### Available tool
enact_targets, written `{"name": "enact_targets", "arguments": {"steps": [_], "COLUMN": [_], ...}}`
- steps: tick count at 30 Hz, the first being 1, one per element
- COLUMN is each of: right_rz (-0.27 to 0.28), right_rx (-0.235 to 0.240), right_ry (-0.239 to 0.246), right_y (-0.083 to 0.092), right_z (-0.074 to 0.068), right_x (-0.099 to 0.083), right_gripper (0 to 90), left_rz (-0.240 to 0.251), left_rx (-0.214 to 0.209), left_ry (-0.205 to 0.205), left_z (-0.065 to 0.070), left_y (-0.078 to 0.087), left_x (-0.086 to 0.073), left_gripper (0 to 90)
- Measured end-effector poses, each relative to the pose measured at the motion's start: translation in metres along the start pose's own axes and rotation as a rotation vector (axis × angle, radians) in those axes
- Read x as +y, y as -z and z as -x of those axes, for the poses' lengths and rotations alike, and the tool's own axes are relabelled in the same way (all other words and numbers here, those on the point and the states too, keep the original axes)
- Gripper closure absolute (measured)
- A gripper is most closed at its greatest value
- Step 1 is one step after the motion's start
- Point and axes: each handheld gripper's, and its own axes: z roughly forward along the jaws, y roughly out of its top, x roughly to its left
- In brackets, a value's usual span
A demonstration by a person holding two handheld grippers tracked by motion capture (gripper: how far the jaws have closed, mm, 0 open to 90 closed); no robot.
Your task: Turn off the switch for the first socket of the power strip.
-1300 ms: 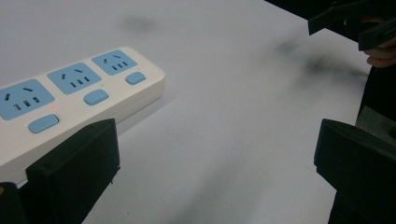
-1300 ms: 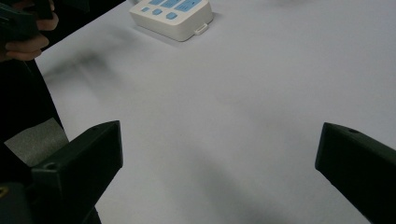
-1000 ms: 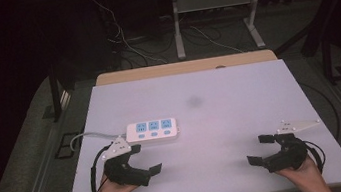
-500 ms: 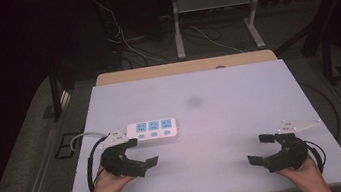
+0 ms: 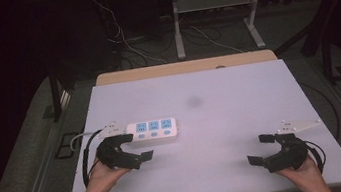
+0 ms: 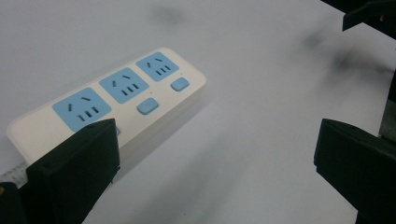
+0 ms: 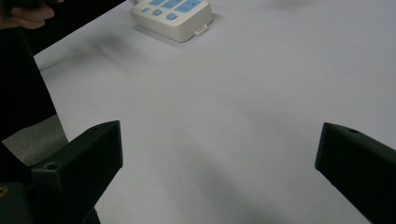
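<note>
Power strip [image 5: 153, 129] near table [image 5: 242, 116] left edge; bare surface rightward.

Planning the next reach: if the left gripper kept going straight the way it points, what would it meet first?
Probably bare table first. The left gripper stands open, and the power strip lies off toward its left jaw, not centred, so that jaw might graze it; depth is hard to judge.

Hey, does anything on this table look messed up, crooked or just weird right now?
Only a faint dark smudge on the white table, just beyond the power strip. The strip lies flat and looks undamaged, nothing plugged in. Nothing spilled.
</note>
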Motion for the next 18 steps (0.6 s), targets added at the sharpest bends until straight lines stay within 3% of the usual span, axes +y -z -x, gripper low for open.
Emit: {"name": "enact_targets", "arguments": {"steps": [18], "right_rz": [-0.007], "right_rx": [0.002], "right_ry": [0.002], "right_y": [-0.001], "right_z": [0.000], "right_x": [0.000], "right_gripper": [0.5], "left_rz": [-0.024], "left_rx": [0.031], "left_ry": [-0.002], "left_z": [-0.023], "left_y": [0.006], "left_x": [0.019], "left_gripper": [0.0]}}
